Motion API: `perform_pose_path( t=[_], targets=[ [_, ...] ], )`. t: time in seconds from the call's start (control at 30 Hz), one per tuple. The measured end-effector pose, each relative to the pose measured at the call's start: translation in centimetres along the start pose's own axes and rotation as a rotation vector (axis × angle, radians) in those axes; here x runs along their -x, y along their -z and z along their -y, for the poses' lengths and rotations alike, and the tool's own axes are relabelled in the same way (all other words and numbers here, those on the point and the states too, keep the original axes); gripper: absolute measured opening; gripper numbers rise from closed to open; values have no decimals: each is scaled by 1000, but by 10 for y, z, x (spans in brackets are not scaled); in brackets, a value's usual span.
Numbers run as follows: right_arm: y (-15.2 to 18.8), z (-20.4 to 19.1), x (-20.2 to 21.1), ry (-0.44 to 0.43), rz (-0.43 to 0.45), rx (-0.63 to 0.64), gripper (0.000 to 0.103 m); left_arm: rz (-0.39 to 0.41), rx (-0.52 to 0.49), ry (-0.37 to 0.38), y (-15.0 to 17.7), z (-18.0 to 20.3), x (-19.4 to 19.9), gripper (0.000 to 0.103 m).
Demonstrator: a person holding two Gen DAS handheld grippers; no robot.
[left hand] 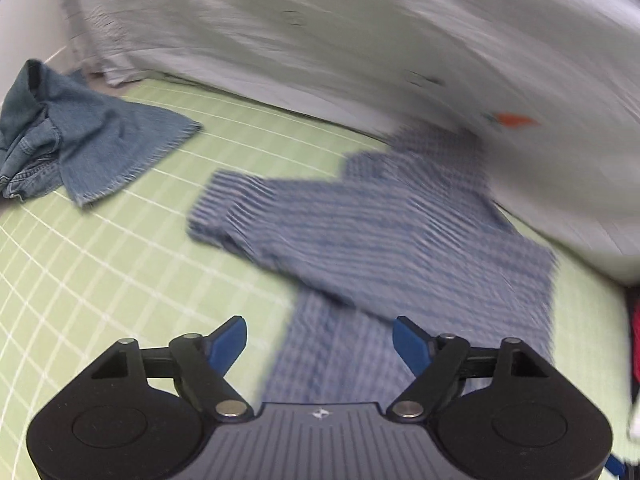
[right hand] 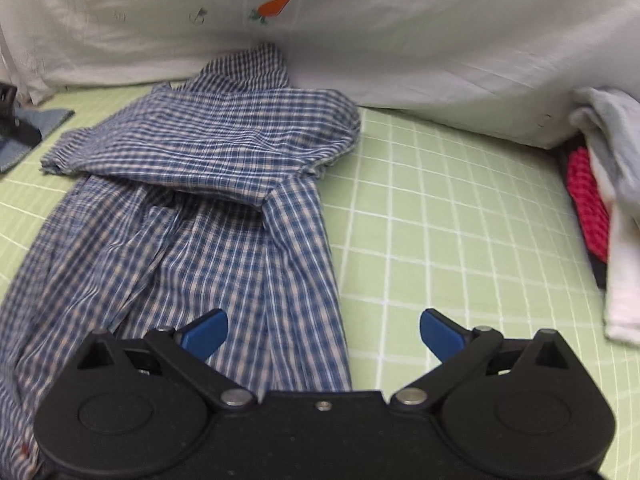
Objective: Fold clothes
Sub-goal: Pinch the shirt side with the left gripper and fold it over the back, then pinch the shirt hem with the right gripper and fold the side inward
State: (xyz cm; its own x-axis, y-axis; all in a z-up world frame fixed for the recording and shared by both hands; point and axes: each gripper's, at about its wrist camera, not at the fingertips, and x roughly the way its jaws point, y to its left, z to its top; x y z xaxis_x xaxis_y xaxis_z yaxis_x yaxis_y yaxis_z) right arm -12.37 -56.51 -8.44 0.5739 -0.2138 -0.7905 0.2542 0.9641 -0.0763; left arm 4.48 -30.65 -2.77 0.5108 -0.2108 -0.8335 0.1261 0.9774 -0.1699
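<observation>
Nearest you, your left gripper [left hand: 320, 340] hangs with its blue fingers [left hand: 228, 344] spread wide and nothing between them; the picture from that wrist is smeared. Your right gripper [right hand: 323, 334] is likewise wide open and empty, one finger over cloth, the other over bare mat. Below both lies the blue checked shirt [right hand: 208, 208], partly folded: its upper part is doubled across the body and its lower part runs toward you. It rests on the green grid mat [right hand: 440, 208], reaching to the mat's far edge. Off to the left edge of the mat sits a crumpled denim garment [left hand: 80, 144], apart from the shirt. At the right edge a pile of red, white and grey cloths [right hand: 600, 200] is heaped. Behind everything, along the far edge, hangs a white sheet with orange carrot prints [right hand: 360, 40]
</observation>
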Motion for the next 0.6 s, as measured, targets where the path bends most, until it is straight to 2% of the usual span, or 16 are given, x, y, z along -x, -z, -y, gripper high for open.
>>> perform_pose_path(
  t=[0.23, 0.43, 0.5, 0.6],
  targets=[
    [48, 15, 37, -3, 21, -41, 103, -26, -156, 43, 69, 45, 48, 84],
    [85, 23, 55, -8, -6, -4, 102, -40, -174, 14, 116, 57, 74, 84],
    [96, 28, 58, -24, -25, 2, 89, -37, -163, -4, 130, 57, 84, 84],
    [111, 36, 60, -70, -53, -10, 74, -38, -136, -33, 149, 57, 95, 84]
  ],
)
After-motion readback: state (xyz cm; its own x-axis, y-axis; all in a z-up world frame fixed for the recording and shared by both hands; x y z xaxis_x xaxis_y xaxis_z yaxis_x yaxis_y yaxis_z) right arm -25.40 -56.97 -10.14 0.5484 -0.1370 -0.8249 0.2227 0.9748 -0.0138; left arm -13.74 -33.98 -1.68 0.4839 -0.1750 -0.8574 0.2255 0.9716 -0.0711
